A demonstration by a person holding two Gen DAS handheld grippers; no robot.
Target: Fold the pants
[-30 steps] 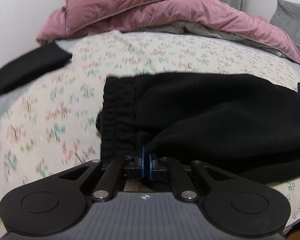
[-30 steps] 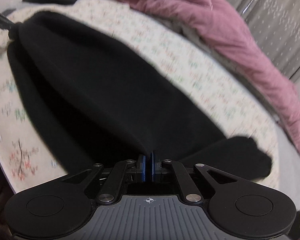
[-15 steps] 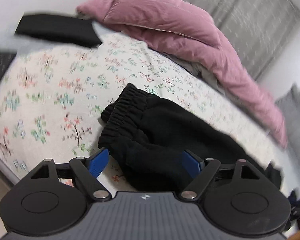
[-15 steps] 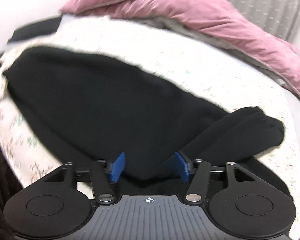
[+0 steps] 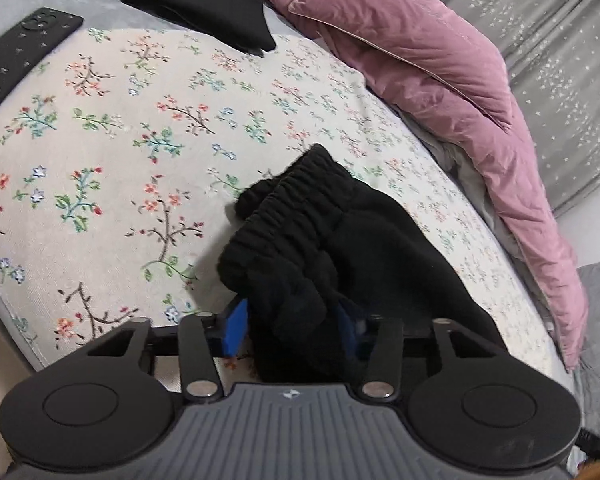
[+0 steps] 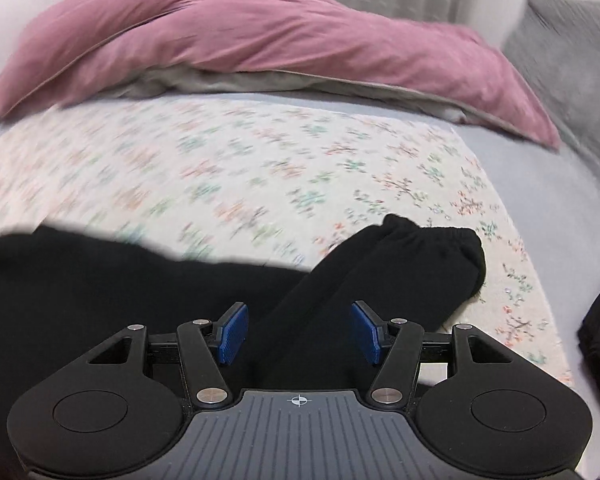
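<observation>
Black pants (image 5: 340, 248) lie on the floral bedspread (image 5: 112, 152). In the left wrist view the bunched elastic waistband (image 5: 292, 212) faces me. My left gripper (image 5: 294, 326) is open, its blue pads on either side of the waistband's near corner. In the right wrist view the pants (image 6: 100, 280) stretch to the left and the leg cuffs (image 6: 432, 256) lie ahead to the right. My right gripper (image 6: 300, 330) is open, with the pant leg lying between its blue pads.
A pink duvet (image 5: 440, 80) is heaped along the far side of the bed, also in the right wrist view (image 6: 260, 32). A folded black garment (image 5: 188, 4) and a dark remote-like box (image 5: 24, 48) lie at the far left. A grey pillow (image 6: 572, 72) sits at the right.
Both grippers were shut on the pants a second ago and have opened, letting the fabric drop onto the bed. Both views have swung; the left now stands at the waistband, the right at the leg.
</observation>
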